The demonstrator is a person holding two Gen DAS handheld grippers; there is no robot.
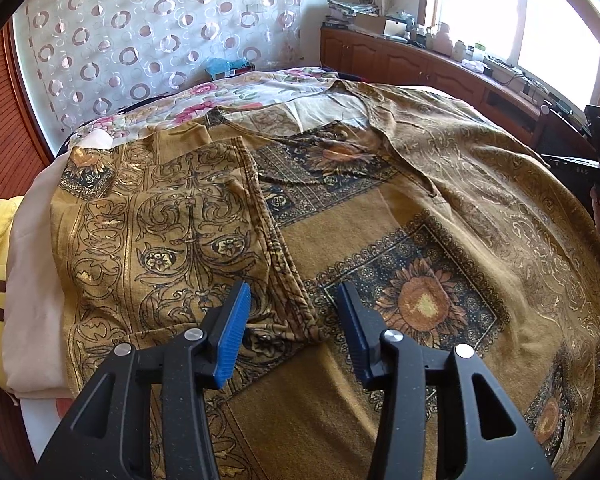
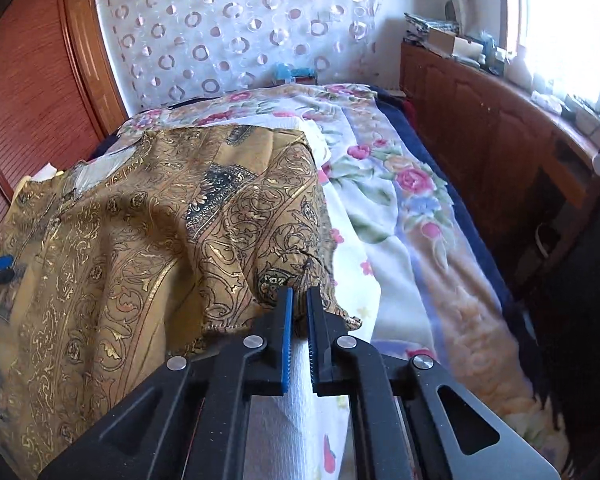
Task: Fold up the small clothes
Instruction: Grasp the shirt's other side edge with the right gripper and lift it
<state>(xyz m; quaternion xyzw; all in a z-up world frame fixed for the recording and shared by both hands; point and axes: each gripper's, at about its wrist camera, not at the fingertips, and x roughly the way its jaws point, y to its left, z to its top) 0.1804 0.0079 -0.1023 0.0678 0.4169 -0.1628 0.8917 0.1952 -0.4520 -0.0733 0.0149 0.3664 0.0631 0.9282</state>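
Bedroom with a dotted curtain (image 1: 148, 40) behind a bed (image 2: 412, 208) under a floral cover. Spread across it lies a gold patterned garment (image 1: 380, 216), its left side already folded in. Right tongs (image 2: 299, 300) are clenched on the garment's right sleeve edge, probably to fold it inward. Left tongs (image 1: 294, 296) hover released over the near folded edge.

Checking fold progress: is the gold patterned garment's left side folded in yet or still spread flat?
Folded in. On the gold patterned garment, a scrollwork panel lies doubled over the middle, its edge running diagonally across.
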